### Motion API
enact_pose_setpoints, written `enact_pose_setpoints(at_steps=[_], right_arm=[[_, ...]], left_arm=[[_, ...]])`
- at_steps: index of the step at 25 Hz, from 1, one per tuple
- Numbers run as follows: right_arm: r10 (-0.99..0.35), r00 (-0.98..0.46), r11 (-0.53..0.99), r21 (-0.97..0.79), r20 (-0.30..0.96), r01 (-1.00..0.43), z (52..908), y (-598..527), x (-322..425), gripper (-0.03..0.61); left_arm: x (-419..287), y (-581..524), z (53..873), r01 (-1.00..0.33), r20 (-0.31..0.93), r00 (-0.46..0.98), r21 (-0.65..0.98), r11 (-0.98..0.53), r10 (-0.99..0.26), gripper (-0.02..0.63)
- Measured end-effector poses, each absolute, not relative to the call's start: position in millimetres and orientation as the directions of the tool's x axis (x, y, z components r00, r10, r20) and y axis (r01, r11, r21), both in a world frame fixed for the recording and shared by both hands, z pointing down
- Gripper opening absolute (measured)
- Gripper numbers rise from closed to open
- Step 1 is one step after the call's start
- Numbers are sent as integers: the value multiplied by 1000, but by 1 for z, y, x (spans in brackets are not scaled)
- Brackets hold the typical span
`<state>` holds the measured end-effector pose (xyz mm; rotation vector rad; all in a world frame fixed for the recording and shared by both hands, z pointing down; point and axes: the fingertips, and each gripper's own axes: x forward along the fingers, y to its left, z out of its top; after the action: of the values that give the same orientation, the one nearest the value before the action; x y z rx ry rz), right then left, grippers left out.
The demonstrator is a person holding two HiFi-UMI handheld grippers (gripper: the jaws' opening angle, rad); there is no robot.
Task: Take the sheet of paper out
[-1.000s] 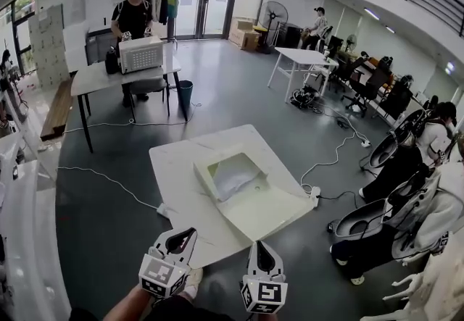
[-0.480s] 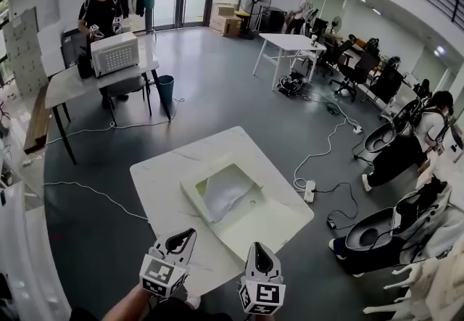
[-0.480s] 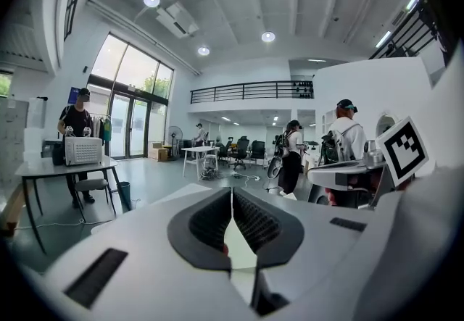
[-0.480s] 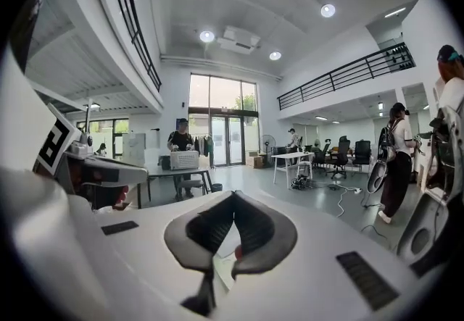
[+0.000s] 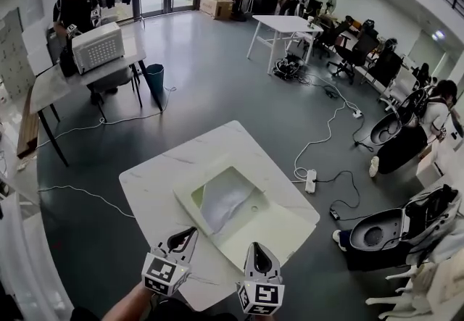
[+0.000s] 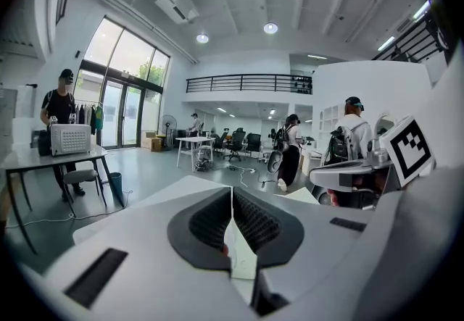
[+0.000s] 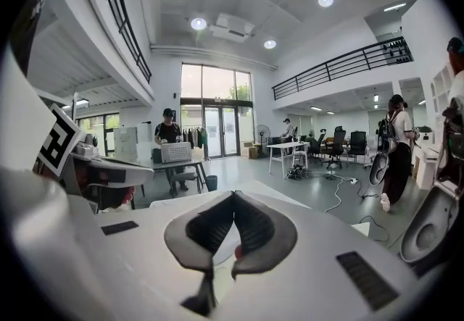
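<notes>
Walking up: the left claw and right claw, both pressed together and empty, have neared the white marble tabletop — the pale sheet of paper lies untouched in its shallow cream tray.

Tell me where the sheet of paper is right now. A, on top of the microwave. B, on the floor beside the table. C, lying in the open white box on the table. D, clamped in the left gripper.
C: the head view shows the sheet of paper lying inside the open white box on the table, with neither gripper touching it.
</notes>
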<state>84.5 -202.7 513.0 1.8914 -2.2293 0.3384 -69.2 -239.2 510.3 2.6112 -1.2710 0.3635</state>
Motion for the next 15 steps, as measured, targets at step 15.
enact_pose_setpoints(at_steps=[15], right_arm=[[-888, -167, 142, -89, 429, -986, 600, -294, 91, 17]], left_arm=[[-58, -342, 606, -784, 433, 602, 165, -598, -670, 28]])
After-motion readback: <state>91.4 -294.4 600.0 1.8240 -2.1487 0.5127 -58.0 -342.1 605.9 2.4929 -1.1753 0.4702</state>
